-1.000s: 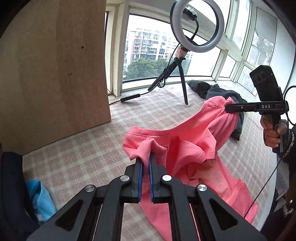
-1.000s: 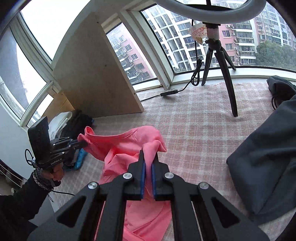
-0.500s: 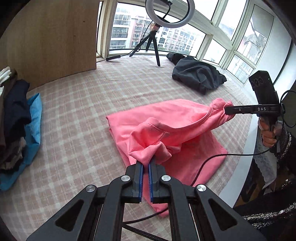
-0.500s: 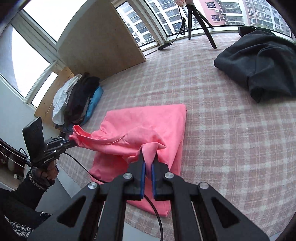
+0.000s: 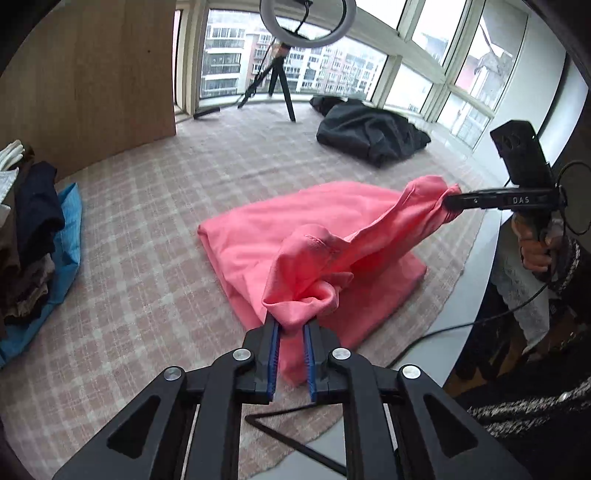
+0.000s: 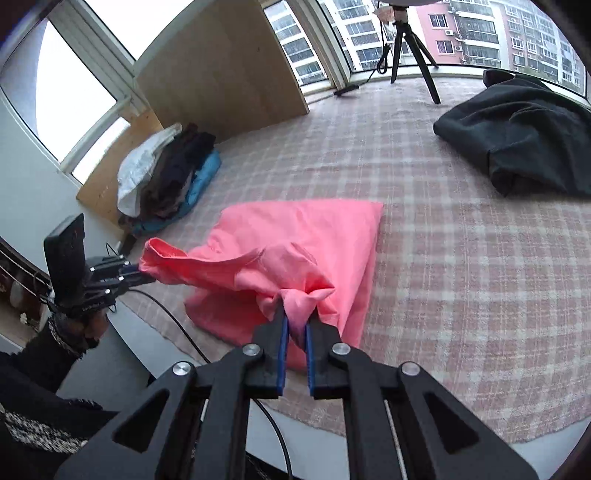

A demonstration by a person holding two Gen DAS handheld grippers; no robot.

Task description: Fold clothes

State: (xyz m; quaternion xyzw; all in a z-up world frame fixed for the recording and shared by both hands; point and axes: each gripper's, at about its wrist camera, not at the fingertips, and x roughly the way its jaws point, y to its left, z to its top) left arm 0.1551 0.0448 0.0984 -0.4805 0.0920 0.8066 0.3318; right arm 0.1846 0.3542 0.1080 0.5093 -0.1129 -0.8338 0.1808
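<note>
Since a second ago you have brought the pink cotton shirt point(image 5: 317, 236) down from mid-air, so its lower half lies flat on the checked pink bench cover point(image 5: 147, 236). Your left tool point(image 5: 291, 328) and right tool point(image 6: 295, 325) each pinch a bunched shoulder, jaws slightly parted. Keep both corners level and taut, so any fold lands square.

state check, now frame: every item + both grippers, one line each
Pink shirt: far part flat on the mat, near edge lifted by both grippers.
Left gripper: jaws slightly parted, fabric bunched between them.
Right gripper: same, jaws slightly parted around fabric.
Dark garment: crumpled, unfolded.
Clothes stack: folded, piled by the board.
Ring light: upright on its tripod; lit or not, can't tell.
</note>
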